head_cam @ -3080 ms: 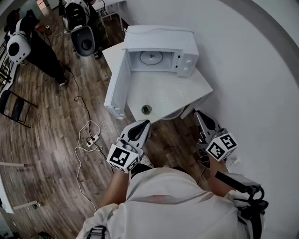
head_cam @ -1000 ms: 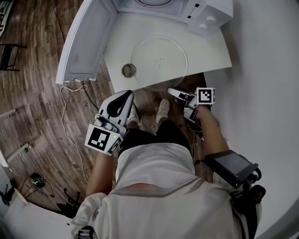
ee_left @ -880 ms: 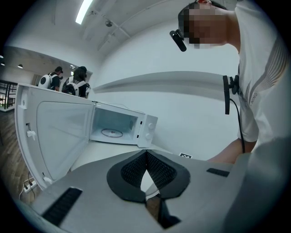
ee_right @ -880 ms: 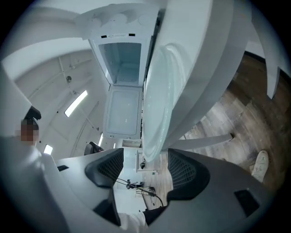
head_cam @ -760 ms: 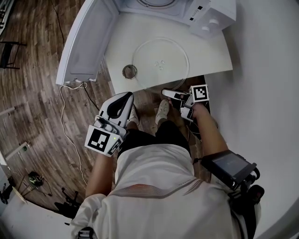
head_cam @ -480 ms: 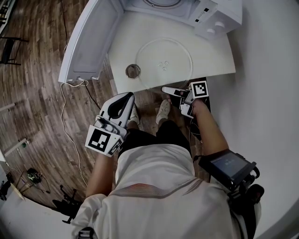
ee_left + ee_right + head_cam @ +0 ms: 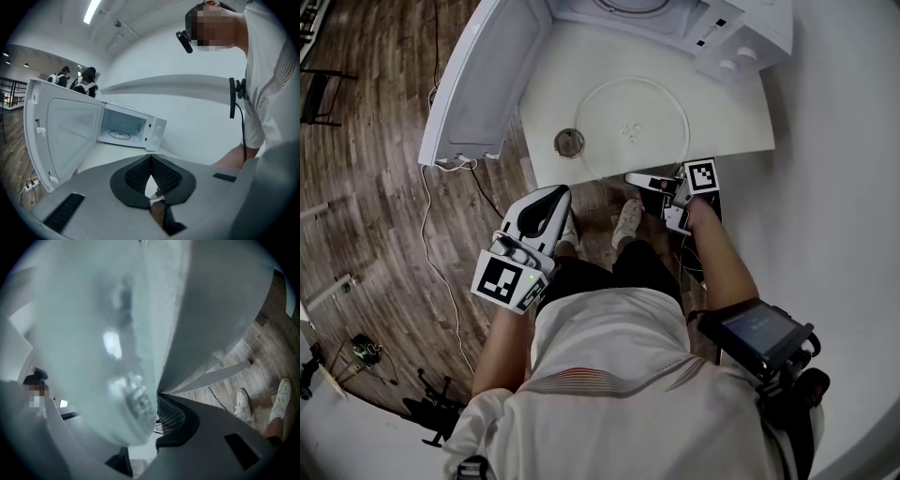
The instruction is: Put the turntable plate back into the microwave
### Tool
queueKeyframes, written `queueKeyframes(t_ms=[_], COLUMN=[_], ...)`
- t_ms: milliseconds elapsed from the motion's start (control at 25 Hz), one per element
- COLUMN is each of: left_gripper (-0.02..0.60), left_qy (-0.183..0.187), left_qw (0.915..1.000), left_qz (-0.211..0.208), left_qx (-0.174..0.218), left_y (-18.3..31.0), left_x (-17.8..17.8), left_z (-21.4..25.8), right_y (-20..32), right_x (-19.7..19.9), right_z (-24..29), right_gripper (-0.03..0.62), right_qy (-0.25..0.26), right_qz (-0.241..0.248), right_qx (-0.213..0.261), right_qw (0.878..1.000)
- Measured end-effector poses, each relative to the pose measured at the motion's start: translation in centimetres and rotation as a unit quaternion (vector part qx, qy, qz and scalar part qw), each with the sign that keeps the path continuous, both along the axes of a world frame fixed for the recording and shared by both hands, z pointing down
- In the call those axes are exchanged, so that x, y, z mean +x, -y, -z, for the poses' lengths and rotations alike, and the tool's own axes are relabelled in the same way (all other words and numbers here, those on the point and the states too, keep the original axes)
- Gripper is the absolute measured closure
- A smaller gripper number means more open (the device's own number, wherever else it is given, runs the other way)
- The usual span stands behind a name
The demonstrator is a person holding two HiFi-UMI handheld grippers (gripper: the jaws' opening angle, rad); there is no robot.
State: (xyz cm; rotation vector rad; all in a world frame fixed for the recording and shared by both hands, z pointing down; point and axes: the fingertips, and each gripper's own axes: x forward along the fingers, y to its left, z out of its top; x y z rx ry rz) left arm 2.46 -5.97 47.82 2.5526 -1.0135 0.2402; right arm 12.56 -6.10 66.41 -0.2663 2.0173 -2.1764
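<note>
Your right gripper [image 7: 636,178] sat level at the near edge of the table [image 7: 546,98], pointing to 9 o'clock in the head view. Its jaws had just been closing and were partly shut on the near rim of the turntable plate [image 7: 633,117]. In the right gripper view, glass filled the gap right up against the mesh pad. The plate lay flat on the table with its near rim at or just past the edge. Its centre was at 12 o'clock from your fingertips, so you had it edge-on at its 6 o'clock point. It's round, so there was no long axis to line up. The microwave [image 7: 741,33] stood at 12 o'clock from the plate, with its door [image 7: 483,75] swung open toward 10 o'clock. My read is that the move was a straight carry to 12 o'clock, and a one-sided hold on glass would want to droop at the far rim. A small round part [image 7: 569,142] sat at 9 o'clock, just beside the plate. Your left gripper [image 7: 553,197] was at 7 o'clock and well apart, jaws together on nothing, so the right was the nearer hand.
</note>
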Motion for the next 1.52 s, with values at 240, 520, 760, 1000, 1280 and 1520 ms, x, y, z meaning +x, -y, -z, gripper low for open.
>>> queueKeyframes(t_ms=[240,520,760,1000,1280,1520], left_gripper=[0.572,0.572,0.572,0.572,0.572,0.572], left_qy=[-0.003,-0.008,-0.012,-0.015,-0.021,-0.024], left_qw=[1.0,0.9999,0.9998,0.9996,0.9995,0.9993], left_qz=[-0.002,-0.004,-0.01,-0.016,-0.019,-0.019], left_qx=[-0.005,-0.012,-0.015,-0.018,-0.016,-0.02], left_y=[0.0,0.0,0.0,-0.1,-0.2,-0.5], left_x=[0.3,0.3,0.1,-0.4,-0.6,-1.0], left_z=[-0.3,-0.5,-0.7,-0.8,-0.5,-0.8], right_y=[-0.1,0.2,0.4,0.4,0.3,0.4], right_x=[-0.1,-0.3,-0.8,-0.9,-1.0,-1.4], right_z=[-0.7,0.7,1.1,1.7,2.6,3.4], right_gripper=[0.544,0.562,0.562,0.562,0.559,0.559], right_qy=[-0.01,-0.02,-0.031,-0.042,-0.053,-0.072], right_qz=[0.002,-0.02,-0.058,-0.086,-0.112,-0.113], right_qx=[-0.02,0.031,0.056,0.069,0.091,0.121], right_qw=[1.0,0.999,0.996,0.993,0.988,0.984])
